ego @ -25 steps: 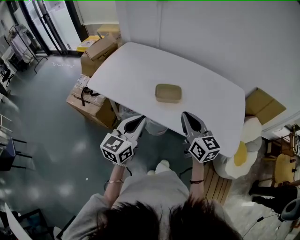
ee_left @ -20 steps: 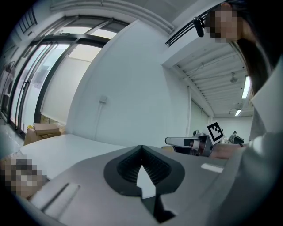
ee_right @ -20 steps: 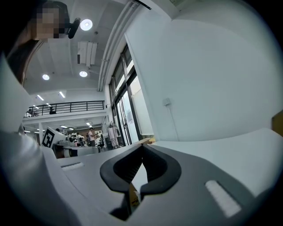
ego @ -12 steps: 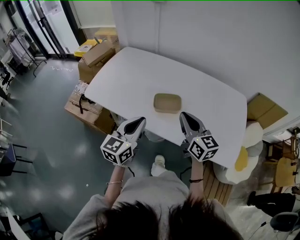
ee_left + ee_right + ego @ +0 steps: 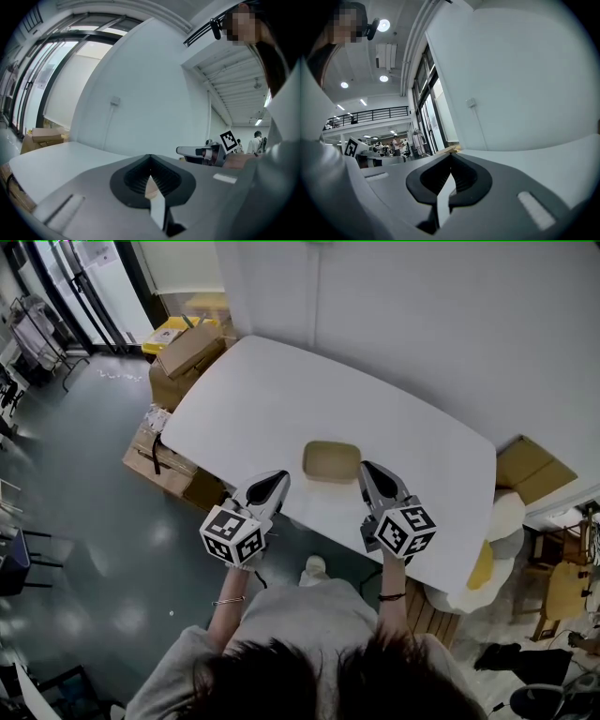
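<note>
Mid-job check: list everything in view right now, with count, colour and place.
tan shallow rectangular tray: 1, tan, on the table near its front edge, just beyond the tools
white rounded table: 1, white, centre, against the wall
brown cardboard boxes: at least 2, brown, on the floor left of the table
open cardboard box: 1, brown, right of the table
yellow flat box: 1, yellow, far left
white-and-yellow cushion: 1, low at the table's right end
left tool: 1, grey, jaws together, empty, at the table's front edge
right tool: 1, grey, jaws together, empty, beside the tray's right end
</note>
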The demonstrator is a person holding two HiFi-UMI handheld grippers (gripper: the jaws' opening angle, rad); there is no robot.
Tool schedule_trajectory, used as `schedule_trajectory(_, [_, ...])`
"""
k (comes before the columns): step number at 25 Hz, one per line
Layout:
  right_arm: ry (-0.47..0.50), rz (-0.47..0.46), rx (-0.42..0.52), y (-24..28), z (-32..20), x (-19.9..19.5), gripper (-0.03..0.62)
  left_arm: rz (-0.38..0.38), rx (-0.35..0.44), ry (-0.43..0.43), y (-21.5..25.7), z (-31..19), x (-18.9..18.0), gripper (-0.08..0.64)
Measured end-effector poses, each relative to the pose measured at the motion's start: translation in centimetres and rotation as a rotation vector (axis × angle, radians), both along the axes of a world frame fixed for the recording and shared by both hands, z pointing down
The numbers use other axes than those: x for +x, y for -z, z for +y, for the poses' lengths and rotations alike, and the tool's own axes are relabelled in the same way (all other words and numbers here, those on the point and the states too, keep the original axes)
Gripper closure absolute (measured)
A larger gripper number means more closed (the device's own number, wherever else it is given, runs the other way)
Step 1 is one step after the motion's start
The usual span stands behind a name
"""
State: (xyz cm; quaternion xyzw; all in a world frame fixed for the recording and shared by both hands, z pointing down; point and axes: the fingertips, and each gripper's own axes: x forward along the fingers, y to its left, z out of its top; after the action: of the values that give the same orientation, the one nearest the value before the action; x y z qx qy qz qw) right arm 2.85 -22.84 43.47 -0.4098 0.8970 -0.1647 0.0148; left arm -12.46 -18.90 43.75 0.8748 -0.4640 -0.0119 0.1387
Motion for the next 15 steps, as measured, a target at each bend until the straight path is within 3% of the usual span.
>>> schedule_trajectory(15, [0.029, 0.004, -0.096, -3.6, -5.6, 1.0, 0.578, -0.011, -0.061, -0.009, -2.6, -5.8, 1.9, 0.569])
